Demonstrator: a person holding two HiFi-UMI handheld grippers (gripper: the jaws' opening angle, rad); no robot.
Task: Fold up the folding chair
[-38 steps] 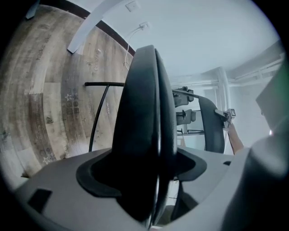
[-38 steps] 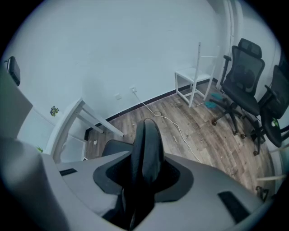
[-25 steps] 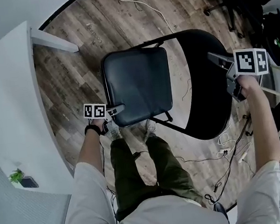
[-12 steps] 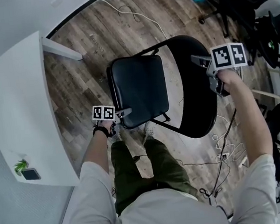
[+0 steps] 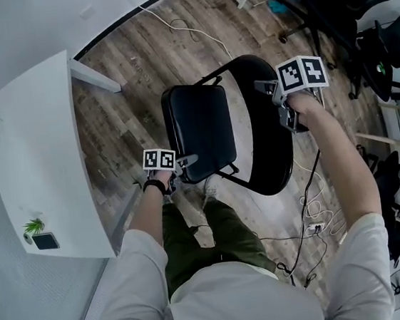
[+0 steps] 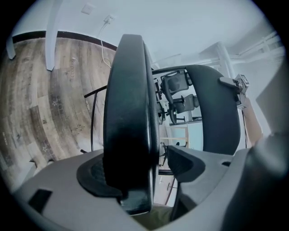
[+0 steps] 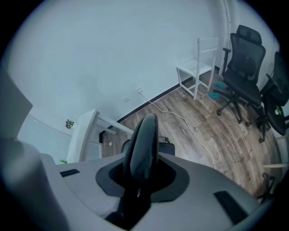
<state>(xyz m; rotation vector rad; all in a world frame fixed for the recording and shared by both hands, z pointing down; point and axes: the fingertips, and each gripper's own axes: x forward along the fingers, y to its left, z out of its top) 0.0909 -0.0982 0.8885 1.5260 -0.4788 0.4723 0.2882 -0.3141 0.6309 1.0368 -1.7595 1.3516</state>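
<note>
Centre of the frame in the head view, on the wood floor (image 5: 120, 93): the folding chair (image 5: 258, 163), partly folded by my read, with the seat tipped up toward the backrest. It's a tube frame with padded black panels, so I expect it stiff and moderately heavy. The hinge is probably stiff and may snap shut near the end, a pinch risk between seat and frame. The covering looks slick, so the best holds are the rigid edges, not the padded faces.

Lower centre, my left gripper (image 5: 188, 160) is at the front edge of the seat (image 6: 128, 113). Its fingers (image 6: 185, 164) stand wide: the edge lies against one, with a sliver of daylight at the other. That's hooked, not clamped. My left arm (image 5: 146, 219) is bent and short, close to my leg.

Upper right of centre, my right gripper (image 5: 262, 86) sits on the top rim of the backrest (image 7: 143, 144). Its fingers (image 7: 174, 180) grip the rim, having just eased a touch wider. My right arm (image 5: 336, 154) is stretched long down the right side, with the gripper pointing steeply down.
</note>
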